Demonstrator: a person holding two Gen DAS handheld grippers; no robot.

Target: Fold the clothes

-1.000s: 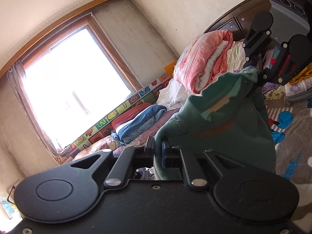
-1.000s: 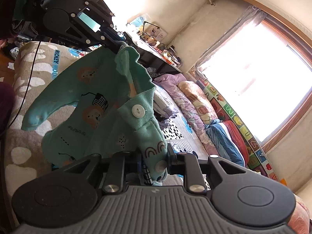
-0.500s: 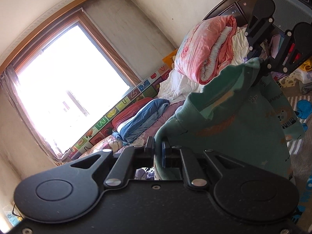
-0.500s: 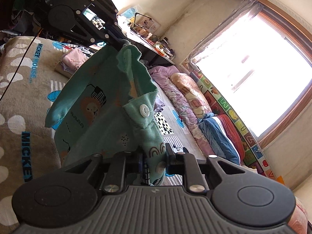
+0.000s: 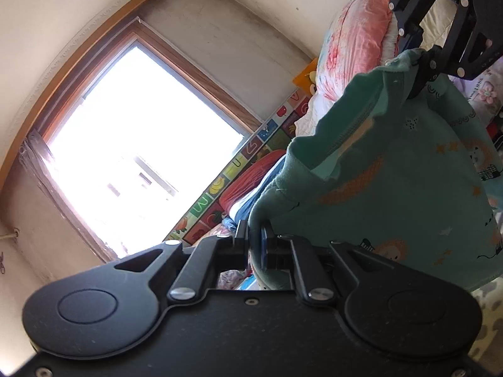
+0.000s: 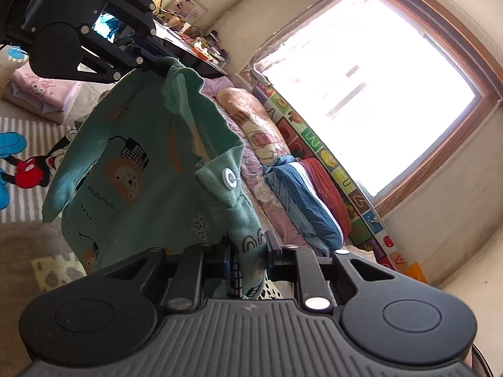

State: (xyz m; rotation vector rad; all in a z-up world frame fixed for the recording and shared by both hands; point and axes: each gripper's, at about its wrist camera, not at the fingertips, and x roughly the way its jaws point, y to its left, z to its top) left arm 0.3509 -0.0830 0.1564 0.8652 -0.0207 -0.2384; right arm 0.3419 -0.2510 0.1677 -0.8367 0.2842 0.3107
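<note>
Both grippers had risen since the earlier frames: the bed dropped lower in each view and the window filled more of the picture, so the green garment (image 5: 408,169) hung higher and more stretched than before.

My left gripper (image 5: 254,245) was pressed together on a bunched edge of the garment, cloth filling the gap between its fingers. My right gripper (image 6: 248,257) was likewise clamped on the opposite edge, near the white snap button (image 6: 229,177). Each gripper also showed in the other's camera, holding its own corner at the top of the cloth.

The garment hung in the air between the two grips, above the patterned blanket (image 6: 28,144) on the bed, its lion print facing the right camera and one sleeve (image 6: 61,188) dangling loose. It was not lying flat anywhere, and no fold lines were visible.

I judged the step in hand to be the lift-and-spread: holding the piece taut by two points so that it hung straight. The next move called for lowering it onto the blanket with both grips kept level and apart, so that the body landed flat and the loose sleeve did not tuck beneath.
</note>
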